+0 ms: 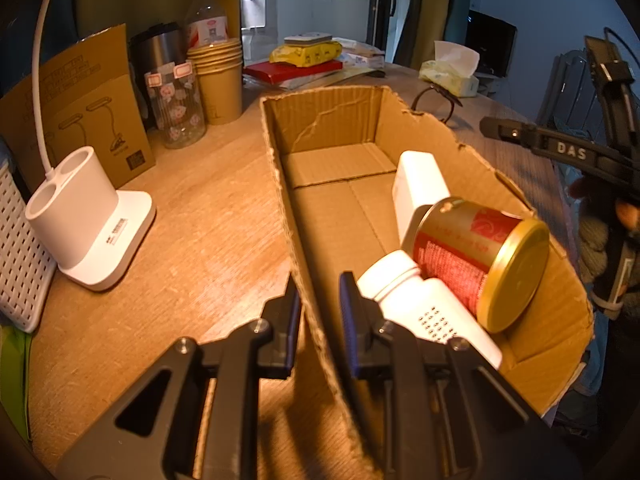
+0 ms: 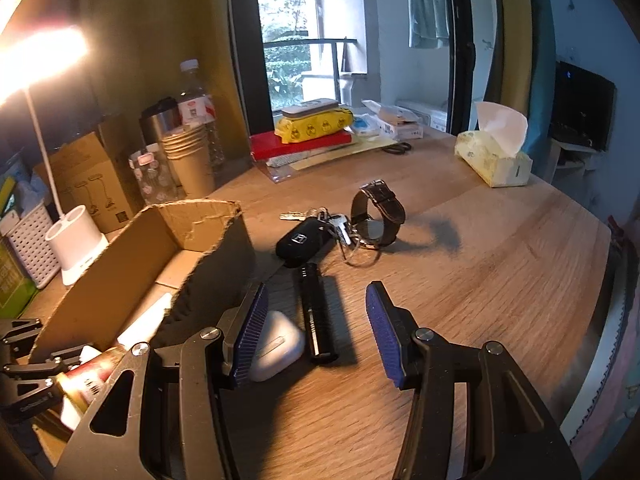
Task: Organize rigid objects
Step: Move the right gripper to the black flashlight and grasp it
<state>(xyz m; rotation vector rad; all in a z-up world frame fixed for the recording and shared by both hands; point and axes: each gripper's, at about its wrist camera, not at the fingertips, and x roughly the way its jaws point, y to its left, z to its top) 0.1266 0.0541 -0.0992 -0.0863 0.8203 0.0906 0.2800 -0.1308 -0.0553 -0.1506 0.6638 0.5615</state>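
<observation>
Through the left wrist camera, my left tongs are pressed together on the near wall of the cardboard box, steadying it on the surface. Three things already lie inside: a red and gold can on its side, a white bottle under it, and a white block behind. I judge the sorting partly done.

Through the right wrist camera, my right tongs are spread and pinch nothing, hanging over a black flashlight; a white earbud case sits just beside the left finger. Farther off wait a car key with its keyring and a wristwatch, all outside the box. The left finger hides part of the case, and I cannot read the can's label.
</observation>
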